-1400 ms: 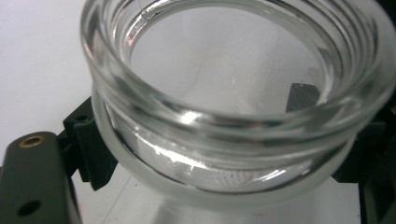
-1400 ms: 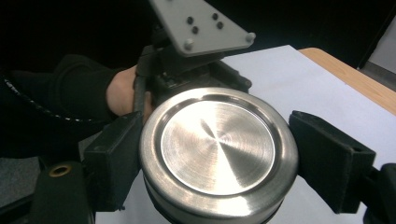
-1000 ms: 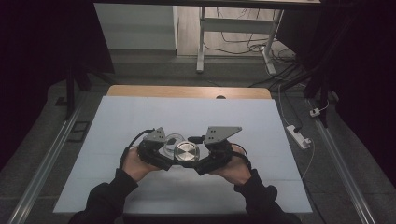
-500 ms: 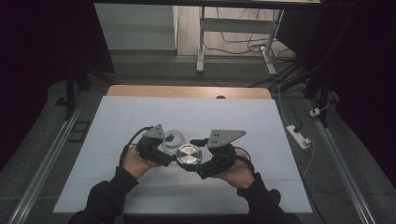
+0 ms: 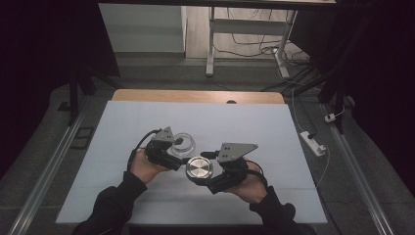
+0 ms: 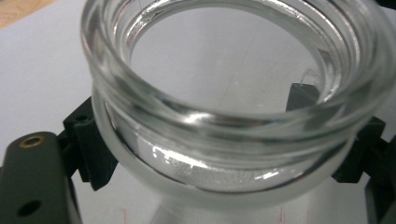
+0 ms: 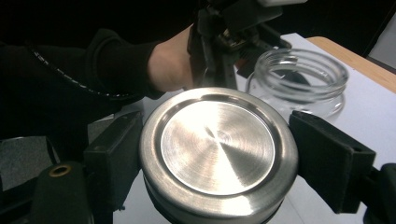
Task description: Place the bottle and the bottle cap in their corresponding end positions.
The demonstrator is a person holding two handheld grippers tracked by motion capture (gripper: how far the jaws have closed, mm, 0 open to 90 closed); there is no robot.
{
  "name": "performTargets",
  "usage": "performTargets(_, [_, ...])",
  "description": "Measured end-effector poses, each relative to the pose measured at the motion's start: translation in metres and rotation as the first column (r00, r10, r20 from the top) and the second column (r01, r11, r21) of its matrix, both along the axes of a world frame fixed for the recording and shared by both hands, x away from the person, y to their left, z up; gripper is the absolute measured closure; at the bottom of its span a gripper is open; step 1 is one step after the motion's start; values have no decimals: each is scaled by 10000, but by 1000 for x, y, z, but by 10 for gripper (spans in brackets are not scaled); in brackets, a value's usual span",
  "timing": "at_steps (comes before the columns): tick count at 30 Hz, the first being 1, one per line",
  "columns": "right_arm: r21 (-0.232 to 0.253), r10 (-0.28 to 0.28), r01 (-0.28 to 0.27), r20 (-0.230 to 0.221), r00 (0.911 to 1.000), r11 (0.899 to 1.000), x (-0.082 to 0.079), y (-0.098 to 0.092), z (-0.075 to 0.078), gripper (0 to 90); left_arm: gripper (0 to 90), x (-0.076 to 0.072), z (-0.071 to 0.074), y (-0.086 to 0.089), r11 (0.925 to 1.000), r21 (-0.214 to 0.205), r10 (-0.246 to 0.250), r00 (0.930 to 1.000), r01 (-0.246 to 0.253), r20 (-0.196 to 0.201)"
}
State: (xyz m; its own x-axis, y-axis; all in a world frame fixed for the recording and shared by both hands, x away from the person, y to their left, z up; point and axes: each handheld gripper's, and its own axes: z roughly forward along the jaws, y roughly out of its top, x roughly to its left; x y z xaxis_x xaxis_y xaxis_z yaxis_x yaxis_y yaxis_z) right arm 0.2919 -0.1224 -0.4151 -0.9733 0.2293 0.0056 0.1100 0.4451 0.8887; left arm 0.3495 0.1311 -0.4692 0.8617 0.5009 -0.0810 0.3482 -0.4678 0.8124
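I am gripping the glass jar (image 5: 183, 143) by its neck in my left hand-held gripper (image 5: 169, 149), just over the worktop (image 5: 274, 127), and clamping the steel lid (image 5: 199, 169) in my right hand-held gripper (image 5: 215, 177). Smooth glass could be slipping, or the lid seating crooked on the threads.

- My left tongs' view cut off the glass jar (image 6: 233, 140) at its base and sides.
- The metal lid (image 7: 218, 154) hid my right tongs' fingertips.

a wooden table (image 5: 147, 95) carries a pale sheet (image 5: 244, 122) that covers nearly all of its top. a bare wood strip shows along the far edge
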Motion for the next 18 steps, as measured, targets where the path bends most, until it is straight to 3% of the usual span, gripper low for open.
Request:
performTargets(9, [-36,101,-100,119,9999,9999,-5,2,-10,198,155,5,3,-1,10000,-67,26,9999,-25,156])
performTargets(18, [-222,231,-233,-116,9997,9995,-9,4,-23,198,155,12,5,-5,10000,42,10,9997,-11,226])
